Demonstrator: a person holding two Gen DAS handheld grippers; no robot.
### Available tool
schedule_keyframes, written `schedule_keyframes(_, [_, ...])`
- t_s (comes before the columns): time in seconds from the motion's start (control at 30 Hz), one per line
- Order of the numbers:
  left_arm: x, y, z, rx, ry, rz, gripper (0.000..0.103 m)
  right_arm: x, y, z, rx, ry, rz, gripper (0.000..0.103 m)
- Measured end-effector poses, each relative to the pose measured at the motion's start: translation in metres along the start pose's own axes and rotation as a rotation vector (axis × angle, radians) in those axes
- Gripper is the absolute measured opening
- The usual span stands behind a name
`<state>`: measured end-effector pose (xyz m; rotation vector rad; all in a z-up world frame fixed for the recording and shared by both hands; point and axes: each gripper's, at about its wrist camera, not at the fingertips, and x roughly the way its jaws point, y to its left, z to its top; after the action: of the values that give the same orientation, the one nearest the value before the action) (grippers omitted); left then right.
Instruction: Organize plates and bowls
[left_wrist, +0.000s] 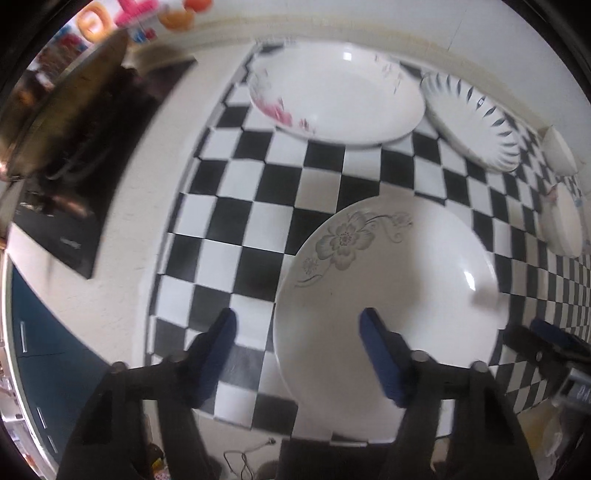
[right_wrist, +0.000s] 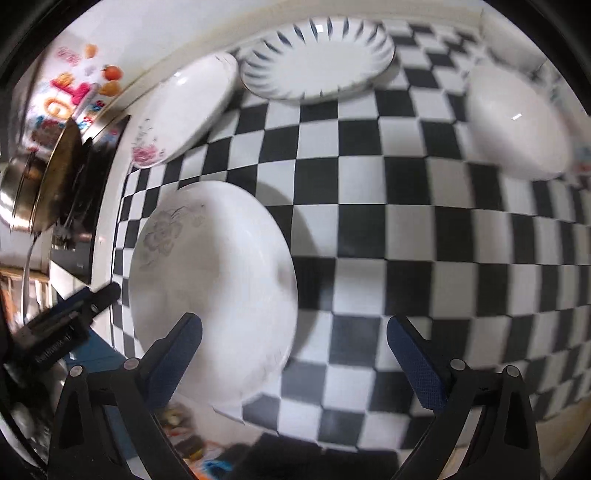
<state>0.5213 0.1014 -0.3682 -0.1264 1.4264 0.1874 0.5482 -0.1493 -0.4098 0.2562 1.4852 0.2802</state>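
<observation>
Plates on a checkered mat (left_wrist: 258, 192). Left gripper (left_wrist: 297, 328) hangs with fingers spread wide, holding nothing, straddling the near left rim of the grey-flower plate (left_wrist: 399, 295). Right gripper (right_wrist: 293, 332) is likewise wide open and empty, just right of that plate (right_wrist: 214, 273). Farther back lie a pink-flower plate (left_wrist: 340, 96) and, just beside it, a blue-striped plate (left_wrist: 469, 122); a white bowl (right_wrist: 517, 125) sits at right.
</observation>
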Motion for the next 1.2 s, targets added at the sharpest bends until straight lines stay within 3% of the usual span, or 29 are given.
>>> schedule_keyframes(0.07, [0.017, 0.001, 0.008, 0.026, 0.042, -0.01, 0.052, 0.019, -0.003, 0.012, 0.027, 0.041, 0.008, 0.096])
schedule_keyframes(0.2, [0.04, 0.004, 0.013, 0.067, 0.101, -0.021, 0.051, 0.047, 0.001, 0.017, 0.051, 0.13, 0.018, 0.086])
schedule_keyframes(0.4, [0.045, 0.001, 0.016, 0.131, 0.128, -0.124, 0.047, 0.05, 0.018, 0.016, 0.028, 0.127, -0.004, 0.077])
schedule_keyframes(0.47, [0.044, -0.003, 0.018, 0.141, 0.134, -0.168, 0.039, 0.051, 0.022, 0.017, 0.028, 0.124, -0.017, 0.061])
schedule_keyframes(0.5, [0.043, -0.004, 0.02, 0.143, 0.132, -0.17, 0.039, 0.053, 0.024, 0.018, 0.035, 0.138, -0.001, 0.036])
schedule_keyframes(0.6, [0.038, -0.007, 0.023, 0.149, 0.126, -0.172, 0.039, 0.056, 0.024, 0.017, 0.052, 0.147, -0.022, 0.026])
schedule_keyframes(0.8, [0.03, -0.022, 0.027, 0.175, 0.137, -0.155, 0.039, 0.054, 0.014, 0.014, 0.067, 0.142, -0.012, 0.025])
schedule_keyframes(1.2, [0.001, -0.129, 0.021, 0.244, 0.114, -0.159, 0.039, 0.013, -0.04, 0.012, 0.107, 0.088, -0.008, 0.024])
